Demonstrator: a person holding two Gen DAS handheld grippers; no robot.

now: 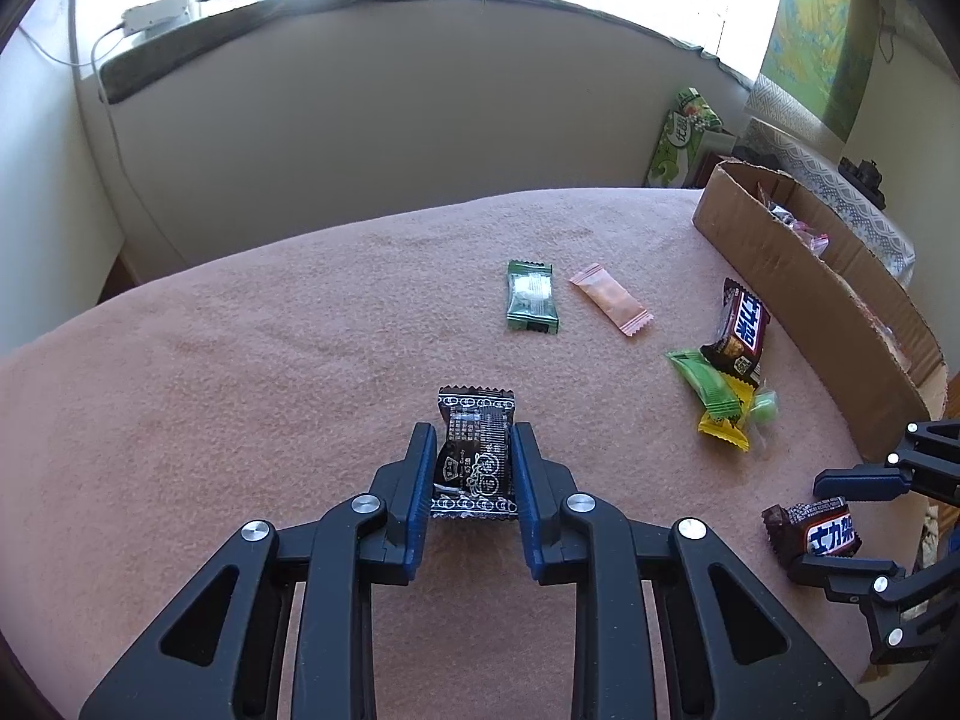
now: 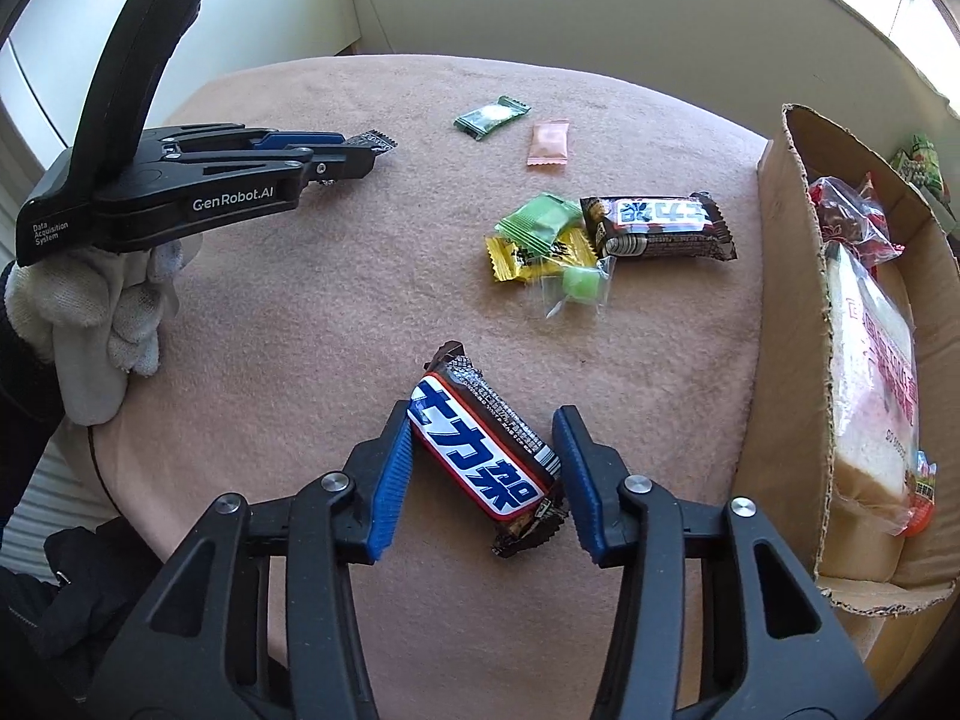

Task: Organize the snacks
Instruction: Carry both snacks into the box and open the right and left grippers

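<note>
Pink fleecy cloth covers the table (image 1: 270,396), the biggest thing in view, and a cardboard box (image 2: 792,324) stands along its right edge with a wrapped loaf of sliced bread (image 2: 870,420) and other bags inside.

The left gripper (image 1: 471,468), over the near middle of the table, has its blue pads against both sides of a black snack packet (image 1: 474,459); the packet lies flat between the fingers, its far end sticking out past the tips. The right wrist view shows a gloved hand (image 2: 102,324) holding that gripper from below.

The right gripper (image 2: 486,462), near the front right corner beside the box, stands spread around a chocolate bar (image 2: 486,459) that lies slantwise between the fingers. The left pad touches the bar; the right pad sits just off its crumpled end.

A second chocolate bar (image 2: 660,228) lies nearer the box, touching a small heap: a light green sweet (image 2: 540,222), a yellow sweet (image 2: 528,255), and a clear-wrapped green candy (image 2: 579,288). Toward the far edge lie a dark green packet (image 1: 531,303) and a pink sachet (image 1: 612,307), side by side and apart.
</note>
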